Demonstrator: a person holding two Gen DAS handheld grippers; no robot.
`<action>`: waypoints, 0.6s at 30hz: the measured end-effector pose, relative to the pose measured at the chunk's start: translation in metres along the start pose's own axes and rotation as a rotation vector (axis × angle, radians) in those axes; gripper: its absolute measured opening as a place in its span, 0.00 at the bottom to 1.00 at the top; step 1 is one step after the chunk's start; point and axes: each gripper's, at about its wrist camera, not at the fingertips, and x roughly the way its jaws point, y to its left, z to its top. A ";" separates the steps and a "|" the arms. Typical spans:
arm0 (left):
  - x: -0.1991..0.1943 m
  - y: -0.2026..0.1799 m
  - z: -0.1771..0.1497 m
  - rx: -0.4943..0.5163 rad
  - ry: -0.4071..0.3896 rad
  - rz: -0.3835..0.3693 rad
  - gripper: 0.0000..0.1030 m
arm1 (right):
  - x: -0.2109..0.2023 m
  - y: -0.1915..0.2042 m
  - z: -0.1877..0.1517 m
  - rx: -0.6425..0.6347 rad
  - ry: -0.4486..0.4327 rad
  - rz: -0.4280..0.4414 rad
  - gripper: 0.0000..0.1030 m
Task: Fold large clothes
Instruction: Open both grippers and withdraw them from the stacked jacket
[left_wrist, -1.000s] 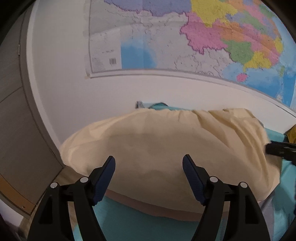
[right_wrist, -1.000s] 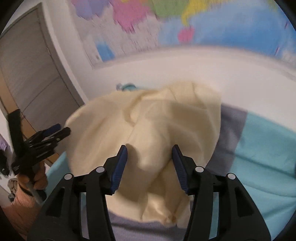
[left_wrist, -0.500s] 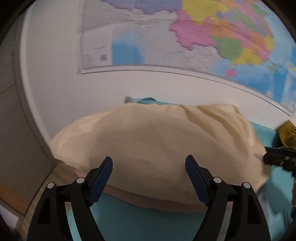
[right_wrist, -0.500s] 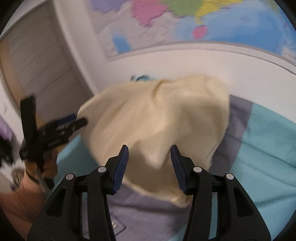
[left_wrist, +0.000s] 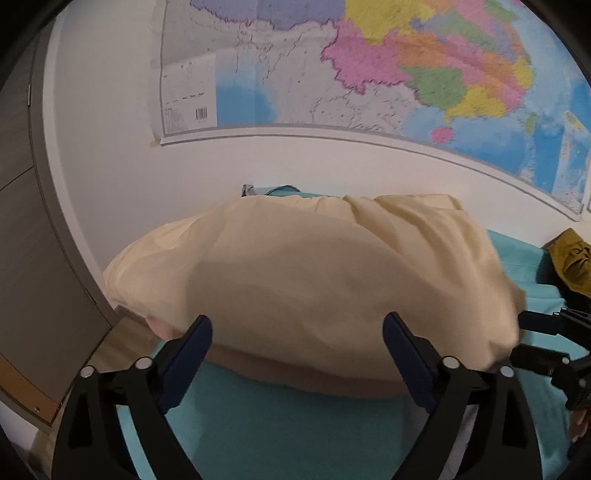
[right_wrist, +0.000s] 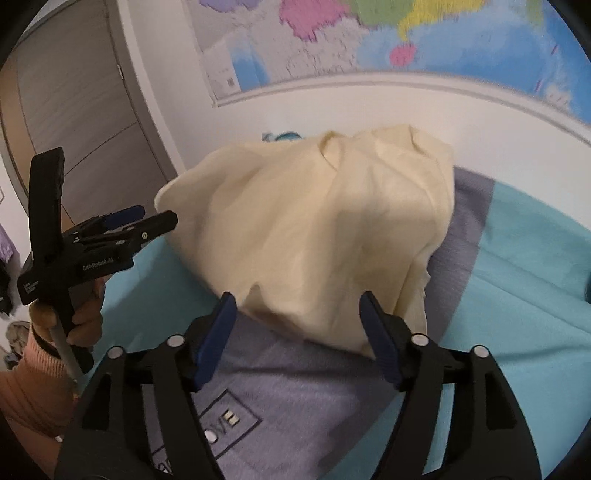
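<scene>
- At centre frame in both wrist views, a cream garment (left_wrist: 314, 284) lies heaped on the teal bedsheet (left_wrist: 277, 424).
- Left gripper (left_wrist: 297, 354): jaws just opening, wide apart, holding nothing.
- Right gripper (right_wrist: 297, 332): jaws just opening, apart, not gripping the cloth.

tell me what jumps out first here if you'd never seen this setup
The cream garment lies bunched in a big heap on the teal bed, filling the middle of both views. Behind it a bright map spans the white wall. Both grippers are open just short of the heap: the left gripper and the right gripper, which hangs over a grey cloth.
</scene>
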 end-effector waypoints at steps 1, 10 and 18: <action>-0.005 -0.002 -0.003 -0.005 -0.004 -0.005 0.93 | -0.007 0.003 -0.004 -0.009 -0.016 -0.010 0.75; -0.047 -0.033 -0.032 -0.008 -0.009 0.014 0.93 | -0.048 0.017 -0.034 -0.048 -0.094 -0.054 0.92; -0.073 -0.046 -0.054 -0.046 0.001 0.030 0.93 | -0.067 0.033 -0.055 -0.074 -0.105 -0.062 0.94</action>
